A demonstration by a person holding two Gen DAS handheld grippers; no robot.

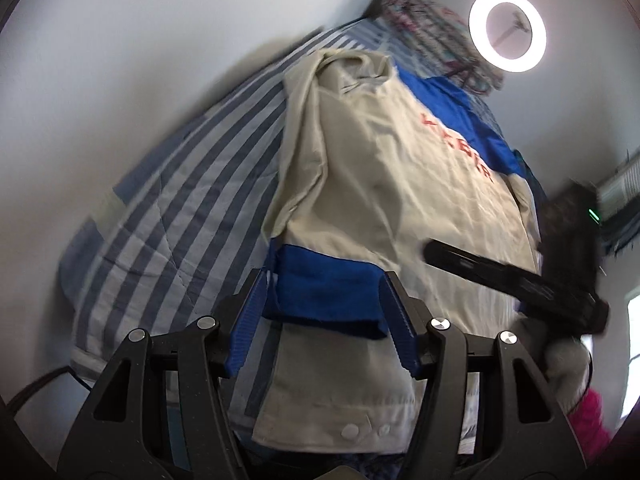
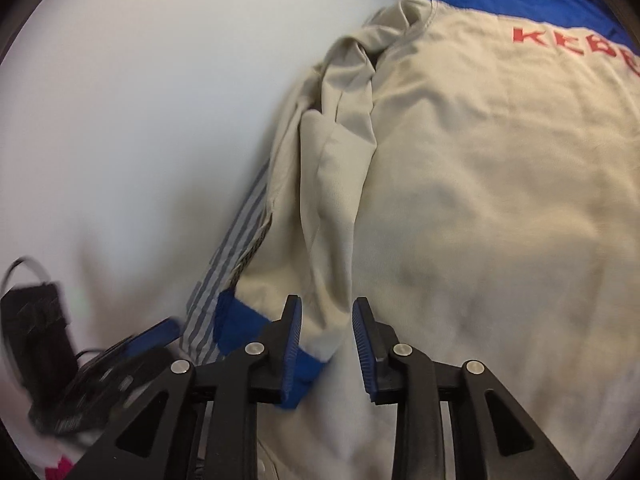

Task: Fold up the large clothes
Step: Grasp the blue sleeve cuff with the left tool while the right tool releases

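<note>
The left gripper (image 1: 324, 320) is straddling the blue cuff (image 1: 324, 300) of the beige jacket (image 1: 400, 184) on the striped bedding (image 1: 160, 200), jaws apart, apparently preparing a sleeve fold. The right gripper (image 2: 326, 344) is hovering part-open and empty over the jacket.

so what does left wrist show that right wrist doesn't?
Left wrist only: ring light, patterned bundle at the bed's far end, snap buttons on the jacket hem.
Right wrist only: nothing distinct; a closer look at the folded-in sleeve.
Both: beige-and-blue jacket with red lettering, striped bedding, blue cuff.
</note>
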